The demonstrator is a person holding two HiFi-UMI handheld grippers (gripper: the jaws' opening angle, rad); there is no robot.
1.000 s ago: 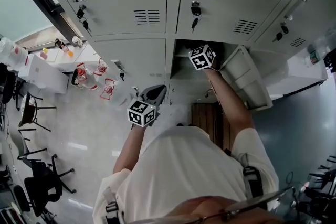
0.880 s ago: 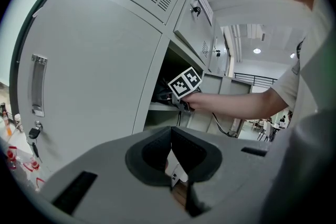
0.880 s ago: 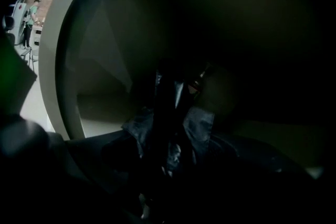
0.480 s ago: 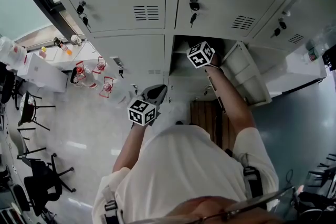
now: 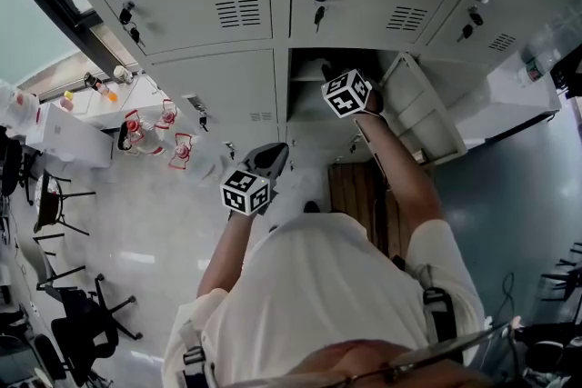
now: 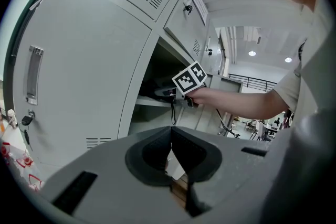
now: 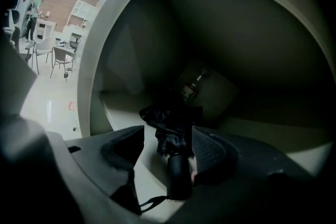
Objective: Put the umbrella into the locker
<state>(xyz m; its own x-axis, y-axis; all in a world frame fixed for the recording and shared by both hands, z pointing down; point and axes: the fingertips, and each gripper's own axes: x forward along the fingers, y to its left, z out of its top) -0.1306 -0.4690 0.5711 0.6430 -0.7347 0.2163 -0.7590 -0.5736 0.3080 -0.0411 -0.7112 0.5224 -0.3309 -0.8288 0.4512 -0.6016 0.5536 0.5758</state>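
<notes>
Right gripper view: reaching the right gripper (image 7: 168,136) into the open locker (image 7: 100,60), jaws just opening and now standing wide apart, pressing on nothing. Leaving the folded black umbrella (image 7: 170,118) lying on the locker's floor, handle between the jaws, nearer the right-hand one. Left gripper view: holding the left gripper (image 6: 170,145) outside, beside the grey doors (image 6: 79,60), jaws resting together, gripping nothing.

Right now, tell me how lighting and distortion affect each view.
Head view: evenly lit, fisheye bows the locker doors. Left gripper view: bright, dark round vignette, ceiling lights glare. Right gripper view: dim locker interior; black umbrella nearly merges with shadow.
</notes>
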